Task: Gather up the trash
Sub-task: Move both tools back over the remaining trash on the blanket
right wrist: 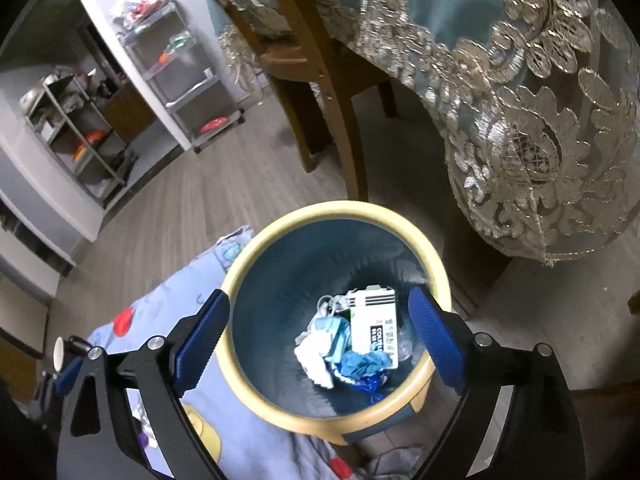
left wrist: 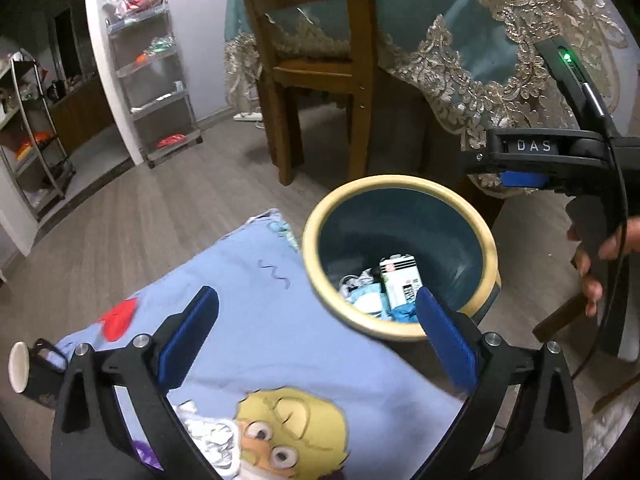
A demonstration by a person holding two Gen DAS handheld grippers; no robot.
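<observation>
I hold the left gripper (left wrist: 316, 332) and right gripper (right wrist: 320, 340) released, empty, above the round cream-rimmed blue bin (right wrist: 240, 376) containing crumpled trash (right wrist: 352, 344). Next: retract clear of the rim before reaching again.

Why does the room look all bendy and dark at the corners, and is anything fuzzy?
Both views come through a fisheye lens, so straight things curve and the corners go black. Left wrist view: the bin rim smears a little, and a green light glows on the right claw. Right wrist view: the trash looks sharp, and the lace catches the light.
</observation>
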